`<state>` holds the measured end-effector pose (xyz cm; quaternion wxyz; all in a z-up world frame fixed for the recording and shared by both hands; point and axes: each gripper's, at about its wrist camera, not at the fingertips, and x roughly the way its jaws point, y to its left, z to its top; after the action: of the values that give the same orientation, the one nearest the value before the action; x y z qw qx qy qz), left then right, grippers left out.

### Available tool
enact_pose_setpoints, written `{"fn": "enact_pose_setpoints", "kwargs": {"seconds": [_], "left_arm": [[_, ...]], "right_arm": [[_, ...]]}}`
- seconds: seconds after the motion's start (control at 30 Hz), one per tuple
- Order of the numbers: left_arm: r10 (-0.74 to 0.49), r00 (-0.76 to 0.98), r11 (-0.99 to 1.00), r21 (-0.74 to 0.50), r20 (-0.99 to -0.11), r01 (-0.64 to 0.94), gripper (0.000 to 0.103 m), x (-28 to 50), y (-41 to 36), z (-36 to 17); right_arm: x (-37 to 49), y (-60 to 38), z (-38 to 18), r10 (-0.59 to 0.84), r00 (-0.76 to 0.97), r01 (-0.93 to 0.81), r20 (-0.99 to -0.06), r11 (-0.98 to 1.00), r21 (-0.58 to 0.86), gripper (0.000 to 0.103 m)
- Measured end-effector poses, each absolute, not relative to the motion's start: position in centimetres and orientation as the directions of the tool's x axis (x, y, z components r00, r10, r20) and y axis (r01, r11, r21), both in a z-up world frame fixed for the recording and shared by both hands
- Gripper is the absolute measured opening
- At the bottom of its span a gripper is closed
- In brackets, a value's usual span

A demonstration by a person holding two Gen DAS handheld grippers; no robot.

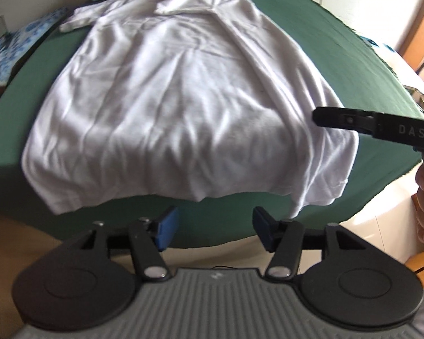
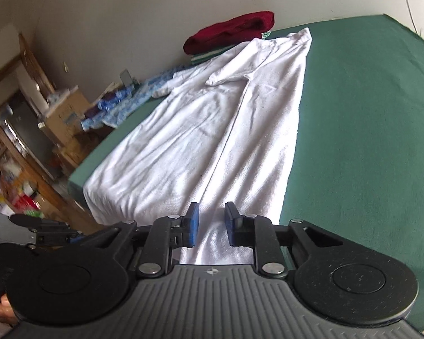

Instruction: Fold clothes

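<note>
The white knit polo shirt [image 1: 166,90] lay on the green-covered worktop [image 2: 367,118], right side folded inward; both the left gripper [image 1: 212,230] and right gripper [image 2: 210,224] hovered spread and empty at its hem, where any grasp should pinch both layers squarely.

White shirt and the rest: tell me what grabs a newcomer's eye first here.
The white shirt dominates, spread over the green surface, its right side already folded inward. Behind its collar lies a dark red garment. The right gripper hovers open over the hem; the left gripper waits open off the near edge.
</note>
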<state>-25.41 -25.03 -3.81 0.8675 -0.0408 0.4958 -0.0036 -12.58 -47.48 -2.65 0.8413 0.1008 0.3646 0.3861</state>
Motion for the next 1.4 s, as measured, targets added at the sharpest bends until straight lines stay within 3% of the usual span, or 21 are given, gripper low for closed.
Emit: {"fn": "enact_pose_setpoints", "kwargs": {"seconds": [0.17, 0.27, 0.37, 0.5, 0.6, 0.67, 0.7, 0.73, 0.8, 0.93, 1.13, 1.23, 1.4], "left_arm": [[-0.022, 0.506, 0.997, -0.054, -0.862, -0.049, 0.061, -26.0, -23.6, -3.3], [-0.012, 0.541, 0.997, -0.049, -0.841, -0.053, 0.062, -24.9, -21.8, -2.4], [-0.004, 0.587, 0.997, -0.049, -0.809, -0.061, 0.07, -23.8, -19.3, -1.4], [0.061, 0.639, 0.995, -0.001, -0.767, -0.096, 0.09, -22.9, -14.6, -0.3], [0.063, 0.659, 0.995, -0.005, -0.75, -0.101, 0.091, -22.3, -11.0, -0.5], [0.037, 0.66, 0.994, -0.04, -0.751, -0.101, 0.092, -21.7, -8.9, -0.9], [0.016, 0.654, 0.994, -0.06, -0.756, -0.094, 0.092, -21.3, -8.2, -1.3], [-0.005, 0.648, 0.993, -0.08, -0.761, -0.087, 0.092, -20.9, -7.5, -1.8], [-0.045, 0.64, 0.992, -0.112, -0.767, -0.064, 0.092, -20.5, -6.6, -2.3], [-0.132, 0.647, 0.987, -0.162, -0.751, 0.014, 0.099, -20.5, -5.8, -2.6], [-0.306, 0.619, 0.951, -0.267, -0.723, 0.158, 0.095, -20.6, -6.0, -2.6], [-0.338, 0.612, 0.94, -0.29, -0.715, 0.18, 0.095, -20.4, -6.0, -2.7], [-0.417, 0.56, 0.903, -0.397, -0.716, 0.166, 0.092, -19.6, -4.7, -2.5]], "right_arm": [[-13.7, -46.4, -2.4, 0.699, 0.483, -0.576, -0.527, 0.707, 0.409, 0.019], [-14.1, -46.8, -2.8, 0.696, 0.51, -0.525, -0.505, 0.717, 0.459, 0.019], [-14.0, -46.4, -2.3, 0.678, 0.504, -0.506, -0.535, 0.734, 0.454, 0.019], [-12.8, -44.7, 0.1, 0.623, 0.504, -0.474, -0.598, 0.779, 0.411, 0.019], [-11.5, -43.0, 3.0, 0.574, 0.525, -0.44, -0.628, 0.815, 0.377, 0.026], [-10.6, -41.9, 4.9, 0.541, 0.537, -0.417, -0.647, 0.837, 0.354, 0.028], [-10.2, -40.8, 6.4, 0.54, 0.566, -0.423, -0.623, 0.839, 0.343, 0.04], [-9.8, -39.6, 7.5, 0.531, 0.58, -0.426, -0.617, 0.844, 0.326, 0.061], [-8.9, -36.8, 9.4, 0.501, 0.604, -0.432, -0.62, 0.859, 0.274, 0.073], [-6.9, -31.6, 12.7, 0.538, 0.589, -0.52, -0.604, 0.824, 0.226, 0.072], [-1.0, -21.7, 16.4, 0.55, 0.567, -0.686, -0.614, 0.728, 0.018, 0.074], [2.3, -16.7, 15.1, 0.565, 0.534, -0.752, -0.629, 0.657, -0.049, 0.075], [7.9, -7.7, 9.4, 0.497, 0.47, -0.806, -0.73, 0.579, -0.124, 0.075]]}}
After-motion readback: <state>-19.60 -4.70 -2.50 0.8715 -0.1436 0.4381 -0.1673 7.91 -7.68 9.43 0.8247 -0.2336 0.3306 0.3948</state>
